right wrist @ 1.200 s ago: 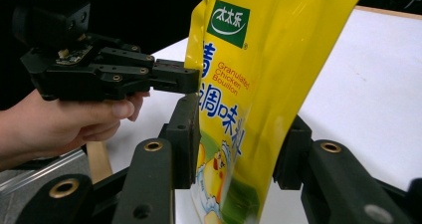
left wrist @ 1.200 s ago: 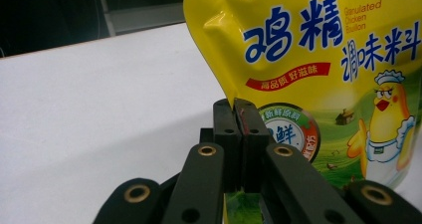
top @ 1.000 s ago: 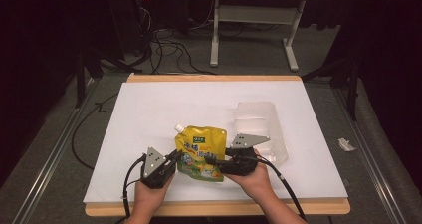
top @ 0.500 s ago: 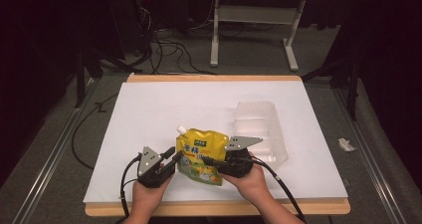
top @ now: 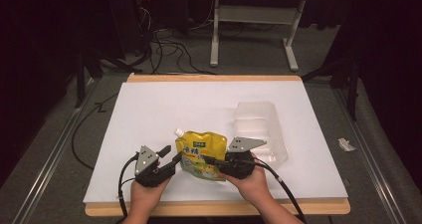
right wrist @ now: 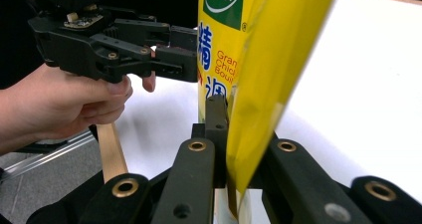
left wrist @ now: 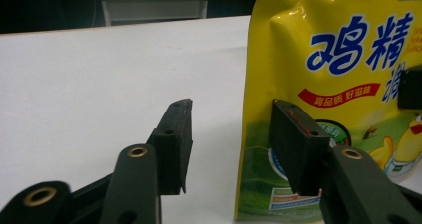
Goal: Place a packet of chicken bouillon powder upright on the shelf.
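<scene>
Down near the front edge of the tabletop (top: 149, 104), a little left of its middle, a yellow stand-up pouch (top: 201, 154) with blue Chinese characters and a white spout at its upper left corner sits between the two hand-held grippers. The right gripper (top: 209, 160) has its jaws clamped on the pouch's right side: in the right gripper view the yellow film (right wrist: 259, 74) is pinched flat between the two black pads, which stand nearly together with only the pouch edge between them. The left gripper (top: 170, 154) has just been opening; in the left gripper view its jaws stand apart, the left one over bare white tabletop and the right one in front of the pouch's printed face (left wrist: 338, 59), with the pouch's left edge in the gap between them and neither pad pressing on it. The left hand (top: 147, 196) and the right hand (top: 251, 184) come in from the front edge, each wrapped around its gripper body, with black cables trailing back off the tabletop. Just behind the right gripper, towards the right edge, lies a clear plastic tray (top: 261, 127), close beside the pouch but apart from it. The wooden rim (top: 214, 78) of the tabletop shows along its far edge.
</scene>
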